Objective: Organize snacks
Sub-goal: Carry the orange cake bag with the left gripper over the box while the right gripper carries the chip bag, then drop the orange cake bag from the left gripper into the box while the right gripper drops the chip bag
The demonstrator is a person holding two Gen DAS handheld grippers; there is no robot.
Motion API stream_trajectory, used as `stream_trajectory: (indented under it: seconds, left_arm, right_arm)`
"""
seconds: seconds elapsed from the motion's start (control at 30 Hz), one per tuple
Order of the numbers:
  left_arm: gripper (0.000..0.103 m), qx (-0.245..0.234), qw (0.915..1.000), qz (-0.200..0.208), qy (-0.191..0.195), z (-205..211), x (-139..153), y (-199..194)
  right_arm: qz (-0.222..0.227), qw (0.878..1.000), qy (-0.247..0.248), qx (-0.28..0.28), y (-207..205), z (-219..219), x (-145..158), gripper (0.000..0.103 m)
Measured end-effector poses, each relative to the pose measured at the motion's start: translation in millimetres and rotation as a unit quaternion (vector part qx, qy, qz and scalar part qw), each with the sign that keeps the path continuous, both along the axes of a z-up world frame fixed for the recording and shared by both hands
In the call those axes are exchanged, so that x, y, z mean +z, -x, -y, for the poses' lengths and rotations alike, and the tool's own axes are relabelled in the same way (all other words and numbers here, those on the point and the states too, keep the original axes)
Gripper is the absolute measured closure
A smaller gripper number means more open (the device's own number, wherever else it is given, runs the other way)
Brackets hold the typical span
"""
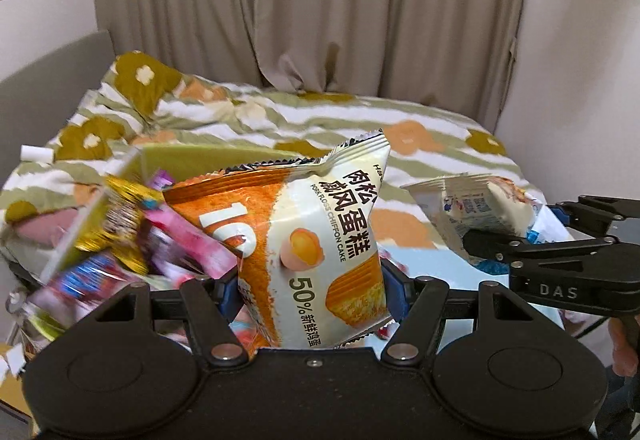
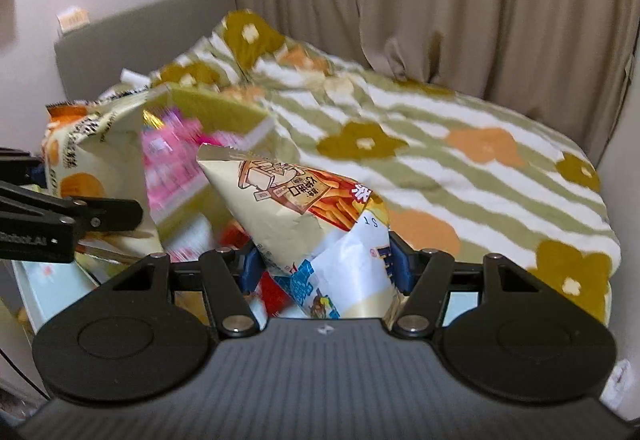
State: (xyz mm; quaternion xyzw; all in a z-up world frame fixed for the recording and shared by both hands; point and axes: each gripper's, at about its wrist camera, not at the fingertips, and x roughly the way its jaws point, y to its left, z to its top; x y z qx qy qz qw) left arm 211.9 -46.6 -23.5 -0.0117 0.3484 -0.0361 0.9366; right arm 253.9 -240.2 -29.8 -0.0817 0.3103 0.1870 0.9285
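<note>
Now both claws carry packets: the left claw (image 1: 312, 292) is clamped on a cake packet (image 1: 316, 240), the right claw (image 2: 324, 272) on a fries packet (image 2: 304, 216), above the bed (image 2: 460, 144). Next, I judge, each needs setting down with its kind, perhaps in the box (image 1: 192, 156) on the left.

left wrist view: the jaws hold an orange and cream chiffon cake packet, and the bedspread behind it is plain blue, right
Not quite. The orange and cream chiffon cake packet is indeed between the left gripper's jaws, but the bedspread behind it is not plain blue: it is striped green and white with mustard and orange flowers, as the left wrist view shows.
</note>
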Motion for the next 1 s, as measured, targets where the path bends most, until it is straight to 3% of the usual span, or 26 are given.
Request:
stream_trajectory:
  seconds: [0.2,0.43,0.5,0.57,0.8,1.0]
  left_arm:
    - [0.032,0.009,0.9999,-0.010,0.005,-59,16,-17]
    - [0.031,-0.019,0.9981,-0.054,0.023,-113,3,-57]
    - [0.022,-0.033,0.9968,-0.068,0.024,-119,-6,-66]
    - [0.002,-0.045,0.9967,-0.064,0.023,-127,-8,-65]
    - [0.001,-0.077,0.9956,-0.049,0.021,-165,-7,-52]
    - [0.001,-0.070,0.9963,-0.045,0.020,-200,-6,-58]
  right_arm:
    - [0.026,1.000,-0.013,-0.004,-3,-65,30,0.027]
    - [0.022,0.999,-0.021,-0.031,-20,-133,40,0.027]
    - [0.019,0.999,-0.018,-0.044,-26,-150,39,0.027]
    - [0.016,0.998,-0.014,-0.058,-31,-162,37,0.027]
    - [0.012,0.997,0.001,-0.081,-40,-197,32,0.027]
    - [0.030,0.997,0.030,-0.071,-49,-238,32,0.027]
